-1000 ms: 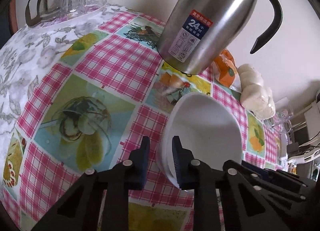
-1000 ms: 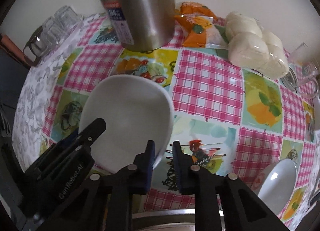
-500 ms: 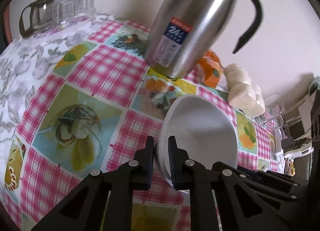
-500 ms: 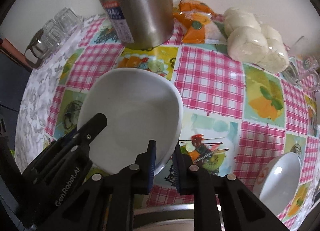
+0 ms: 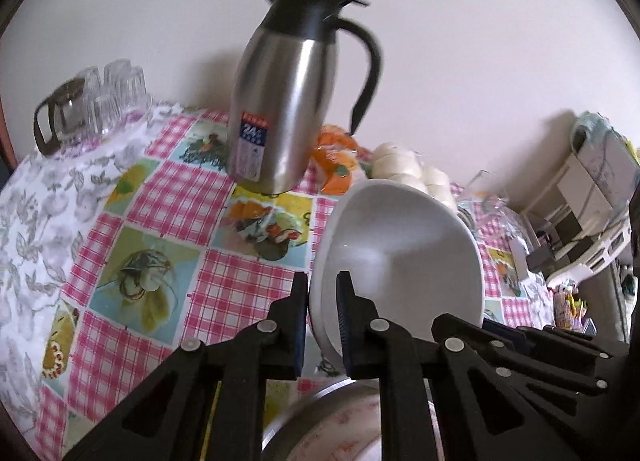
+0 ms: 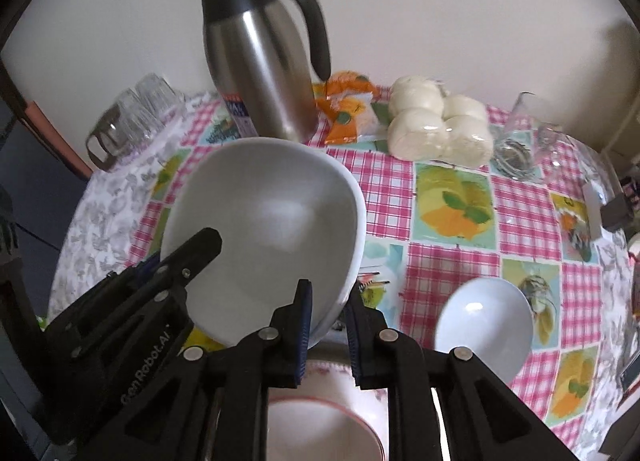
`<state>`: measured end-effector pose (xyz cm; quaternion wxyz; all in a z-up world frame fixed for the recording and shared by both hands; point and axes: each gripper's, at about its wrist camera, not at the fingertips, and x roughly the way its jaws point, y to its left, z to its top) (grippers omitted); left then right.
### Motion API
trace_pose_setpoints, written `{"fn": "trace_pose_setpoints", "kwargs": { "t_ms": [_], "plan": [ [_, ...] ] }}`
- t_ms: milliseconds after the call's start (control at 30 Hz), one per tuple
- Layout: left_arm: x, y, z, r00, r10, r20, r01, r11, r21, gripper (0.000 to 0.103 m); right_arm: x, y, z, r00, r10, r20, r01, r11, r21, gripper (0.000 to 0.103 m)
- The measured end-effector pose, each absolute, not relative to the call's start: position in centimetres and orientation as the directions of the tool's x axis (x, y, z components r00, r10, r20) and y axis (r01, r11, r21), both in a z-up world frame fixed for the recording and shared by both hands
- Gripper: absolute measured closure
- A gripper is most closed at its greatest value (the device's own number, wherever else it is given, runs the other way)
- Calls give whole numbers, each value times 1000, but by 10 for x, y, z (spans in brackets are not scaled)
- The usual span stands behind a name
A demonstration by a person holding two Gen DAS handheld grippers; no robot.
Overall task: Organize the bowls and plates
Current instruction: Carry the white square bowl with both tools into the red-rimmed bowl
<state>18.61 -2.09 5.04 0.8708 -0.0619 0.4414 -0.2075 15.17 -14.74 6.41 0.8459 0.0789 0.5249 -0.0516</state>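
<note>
Gripping one large white bowl [image 6: 264, 229], both grippers' fingers clamped on its rim | one small bowl [image 6: 486, 325] | one steel jug [image 6: 260, 73]

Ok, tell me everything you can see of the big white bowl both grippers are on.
The big white bowl is plain, glossy, ceramic-looking and empty. It is tilted, with its inside facing both cameras. The left gripper is shut on one side of its rim, the right gripper on the opposite side. It seems lifted off the checked tablecloth, in front of the steel jug.

large white bowl [image 6: 264, 229] | tilted, lifted | small white bowl [image 6: 486, 325] | on table
</note>
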Motion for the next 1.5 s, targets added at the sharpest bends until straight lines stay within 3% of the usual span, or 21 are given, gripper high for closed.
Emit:
{"fn": "trace_pose_setpoints", "kwargs": {
  "t_ms": [333,767,1100,1500],
  "plan": [
    [131,-24,78,566,-412,-714,363,902,-232,89,90,-150,96,525,16,-851,151,982,112,84],
    [71,-17,89,611,-390,-689,394,905,-163,89,20,-146,98,609,71,-790,146,969,200,82],
    [48,-20,80,578,-374,-725,432,894,-118,86,-13,-151,86,678,91,-729,150,954,259,82],
    [46,-25,70,535,-347,-770,434,895,-102,86,-21,-156,66,642,110,-758,147,953,263,81]
  ]
}}
